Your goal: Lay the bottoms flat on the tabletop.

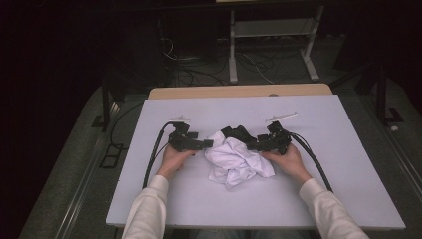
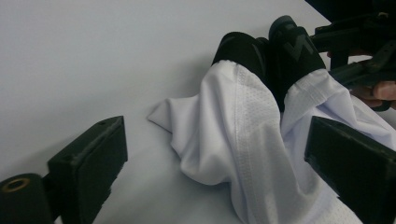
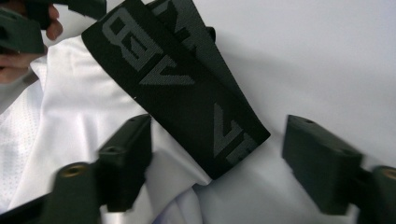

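The white shorts (image 1: 234,160) are lying crumpled between the two grippers, soft, light, likely to sag and slip when lifted. The black waistband (image 3: 187,88) is sitting between the right gripper's (image 3: 217,158) spread fingers, looking like the firmest hold. The left gripper's (image 2: 215,163) fingers are also standing spread around white fabric. The pale counter (image 1: 348,149) is looking smooth; the room beyond is lying dark, with cables.

Garment (image 1: 235,158) mid-table (image 1: 149,189), between left gripper (image 1: 208,144) and right gripper (image 1: 252,143).
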A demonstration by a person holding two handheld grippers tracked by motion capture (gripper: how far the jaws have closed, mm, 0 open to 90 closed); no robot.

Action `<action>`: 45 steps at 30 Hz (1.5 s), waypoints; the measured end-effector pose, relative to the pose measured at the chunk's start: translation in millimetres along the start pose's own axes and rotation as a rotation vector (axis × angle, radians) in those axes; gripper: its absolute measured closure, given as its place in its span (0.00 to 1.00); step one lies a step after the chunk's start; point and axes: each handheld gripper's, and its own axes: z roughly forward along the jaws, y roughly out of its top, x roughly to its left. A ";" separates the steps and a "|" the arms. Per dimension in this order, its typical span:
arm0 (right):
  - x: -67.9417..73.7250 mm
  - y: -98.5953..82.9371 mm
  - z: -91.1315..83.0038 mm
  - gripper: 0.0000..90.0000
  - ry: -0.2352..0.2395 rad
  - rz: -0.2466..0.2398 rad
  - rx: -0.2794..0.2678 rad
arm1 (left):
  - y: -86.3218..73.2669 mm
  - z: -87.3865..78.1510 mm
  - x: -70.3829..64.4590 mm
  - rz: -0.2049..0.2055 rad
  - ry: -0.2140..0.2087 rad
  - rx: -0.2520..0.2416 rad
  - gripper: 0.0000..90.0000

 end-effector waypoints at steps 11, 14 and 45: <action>-6.8 -1.2 0.5 0.78 0.021 0.056 0.001 | 0.4 14.5 -8.4 0.035 -0.017 0.049 0.24; -8.3 -1.3 -0.2 0.89 0.039 0.071 0.002 | 0.2 18.3 -12.3 0.055 -0.019 0.063 0.27; -14.6 -4.5 -91.9 0.96 0.012 0.129 -0.017 | 12.6 18.7 -20.1 0.021 0.015 0.055 0.96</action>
